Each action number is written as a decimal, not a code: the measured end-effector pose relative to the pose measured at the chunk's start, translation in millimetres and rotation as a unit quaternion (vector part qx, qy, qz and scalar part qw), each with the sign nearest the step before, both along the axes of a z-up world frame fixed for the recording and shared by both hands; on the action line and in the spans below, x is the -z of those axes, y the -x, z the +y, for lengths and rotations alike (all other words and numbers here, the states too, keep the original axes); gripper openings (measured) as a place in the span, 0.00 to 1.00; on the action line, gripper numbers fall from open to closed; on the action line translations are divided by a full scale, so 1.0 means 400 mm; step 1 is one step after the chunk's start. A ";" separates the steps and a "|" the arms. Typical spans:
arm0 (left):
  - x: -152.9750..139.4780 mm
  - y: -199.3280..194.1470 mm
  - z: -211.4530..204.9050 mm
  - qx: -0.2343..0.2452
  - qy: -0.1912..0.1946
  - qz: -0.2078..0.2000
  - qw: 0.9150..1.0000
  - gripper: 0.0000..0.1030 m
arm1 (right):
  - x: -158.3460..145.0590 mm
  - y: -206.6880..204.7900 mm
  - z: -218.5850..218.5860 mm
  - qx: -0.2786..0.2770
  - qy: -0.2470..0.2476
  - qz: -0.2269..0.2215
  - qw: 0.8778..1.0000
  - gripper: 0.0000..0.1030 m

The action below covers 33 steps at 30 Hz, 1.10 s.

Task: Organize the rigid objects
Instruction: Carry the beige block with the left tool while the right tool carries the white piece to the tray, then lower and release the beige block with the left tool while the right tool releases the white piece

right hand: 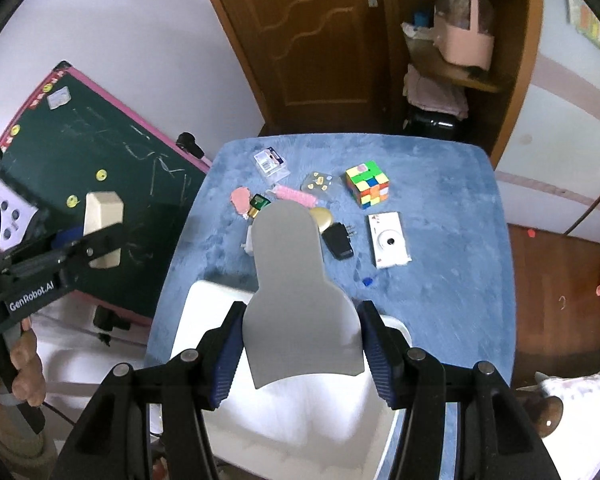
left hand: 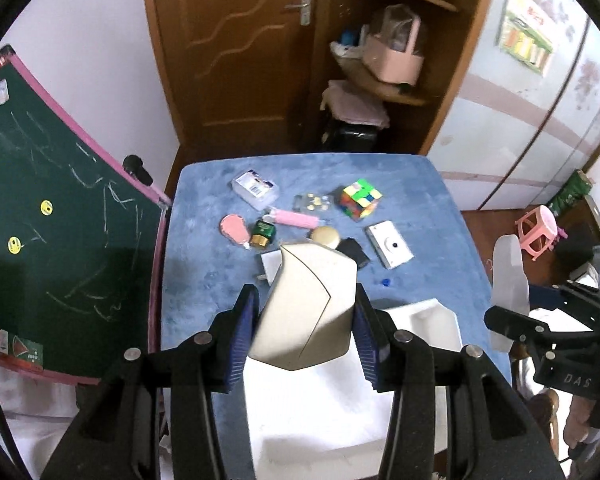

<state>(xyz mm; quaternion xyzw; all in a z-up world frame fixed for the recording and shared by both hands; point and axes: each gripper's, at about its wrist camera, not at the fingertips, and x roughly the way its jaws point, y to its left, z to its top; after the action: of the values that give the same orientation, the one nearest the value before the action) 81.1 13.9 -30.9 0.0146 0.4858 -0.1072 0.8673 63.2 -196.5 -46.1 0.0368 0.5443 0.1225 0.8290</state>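
Beige faceted bottle pinched in left claw, centre of frame, above white tray. Flat grey translucent piece pinched in right claw, lower centre. Hard, smooth, glossy sides against ribbed blue pads: could slip and drop onto cube and small items on fuzzy blue table.

Beige angular block and grey paddle-shaped piece, aloft.
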 end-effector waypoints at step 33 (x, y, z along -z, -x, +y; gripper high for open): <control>0.485 0.243 -0.128 0.024 -0.048 0.104 0.993 0.48 | 0.438 0.299 -0.015 -0.005 0.073 0.100 0.992 0.55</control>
<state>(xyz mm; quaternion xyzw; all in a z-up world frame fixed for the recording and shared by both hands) -16.3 -37.3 -225.0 0.0566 0.5773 -0.1056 0.8077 -56.5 -202.3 -221.1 -0.0142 0.6321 0.0824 0.7703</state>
